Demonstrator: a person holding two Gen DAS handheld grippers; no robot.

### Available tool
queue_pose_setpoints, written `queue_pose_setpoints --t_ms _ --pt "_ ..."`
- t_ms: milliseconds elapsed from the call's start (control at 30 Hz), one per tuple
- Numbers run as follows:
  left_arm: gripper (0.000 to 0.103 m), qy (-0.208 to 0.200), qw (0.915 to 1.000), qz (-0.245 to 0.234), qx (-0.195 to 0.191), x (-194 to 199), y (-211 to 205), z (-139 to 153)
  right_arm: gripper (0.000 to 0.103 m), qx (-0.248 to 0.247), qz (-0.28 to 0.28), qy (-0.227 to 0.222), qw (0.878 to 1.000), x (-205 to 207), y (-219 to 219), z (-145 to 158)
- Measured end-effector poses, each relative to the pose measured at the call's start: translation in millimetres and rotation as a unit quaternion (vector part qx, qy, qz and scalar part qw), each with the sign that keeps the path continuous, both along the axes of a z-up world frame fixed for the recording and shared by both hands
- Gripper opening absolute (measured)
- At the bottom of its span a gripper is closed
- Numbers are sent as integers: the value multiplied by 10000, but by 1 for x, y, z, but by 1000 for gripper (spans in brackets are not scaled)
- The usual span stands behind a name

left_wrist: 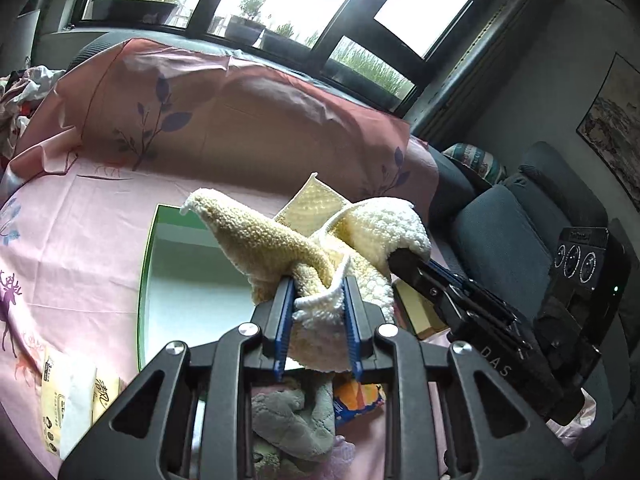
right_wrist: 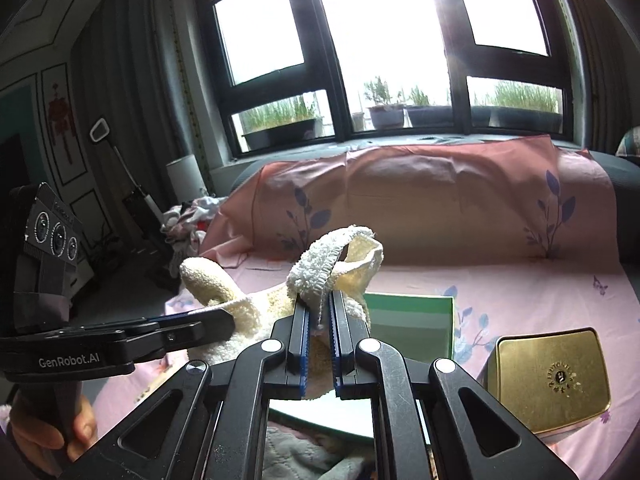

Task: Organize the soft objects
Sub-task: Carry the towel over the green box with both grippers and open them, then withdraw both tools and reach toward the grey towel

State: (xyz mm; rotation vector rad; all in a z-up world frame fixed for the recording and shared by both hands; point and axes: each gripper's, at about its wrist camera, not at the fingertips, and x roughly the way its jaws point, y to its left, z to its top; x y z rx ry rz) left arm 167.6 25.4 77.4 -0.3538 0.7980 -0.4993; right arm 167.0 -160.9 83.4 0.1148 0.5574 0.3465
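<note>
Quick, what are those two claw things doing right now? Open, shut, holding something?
Left gripper: shut on the cream knitted cloth, which hangs lifted.
Right gripper: shut on another edge of the same cloth.

A home living room: sheet-draped sofa (right_wrist: pixel 440 200) beneath plant-lined windows (right_wrist: pixel 384 40).

Bright dark-framed windows (right_wrist: pixel 380 40) with planters outside (right_wrist: pixel 280 126) back a sofa under a pink sheet (right_wrist: pixel 440 208).

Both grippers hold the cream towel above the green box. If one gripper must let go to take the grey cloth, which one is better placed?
Probably the left gripper. In its own view the grey cloth lies directly beneath it, beside the green box. The right gripper, also clamped on the cream towel, is nearer the gold tin.
</note>
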Motion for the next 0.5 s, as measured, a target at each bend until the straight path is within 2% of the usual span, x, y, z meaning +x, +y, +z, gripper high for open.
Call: queue_pose_setpoints --t_ms 67,133,167,200,233,267,300,367,433,500 --pt "23 195 9994 134 258 21 -2 -19 9 17 -35 294 9996 21 -1 -21" --pt "24 386 9977 259 502 36 -4 -37 9 -197 -125 457 9987 36 0 -36" --pt "31 499 9966 312 580 43 -4 -47 10 -305 -154 550 9979 42 1 -42" --pt "50 633 9955 344 612 50 -4 -55 12 -367 -182 662 9970 48 1 -47" --pt "62 754 9942 404 649 55 -3 -61 16 -411 -233 776 9959 52 1 -51" --pt "80 805 9931 484 706 58 -3 -66 30 -425 -281 870 9949 54 -1 -55" --pt "84 792 9927 529 742 60 -1 -67 47 -401 -304 919 9945 55 -2 -57" --pt "84 792 9927 557 722 60 1 -65 52 -344 -316 901 9948 50 -7 -58" --pt "89 823 9931 524 659 56 4 -62 55 -245 -229 860 9957 39 -11 -55" --pt "98 694 9933 547 741 46 6 -55 57 -256 -171 761 9966 27 -10 -49"
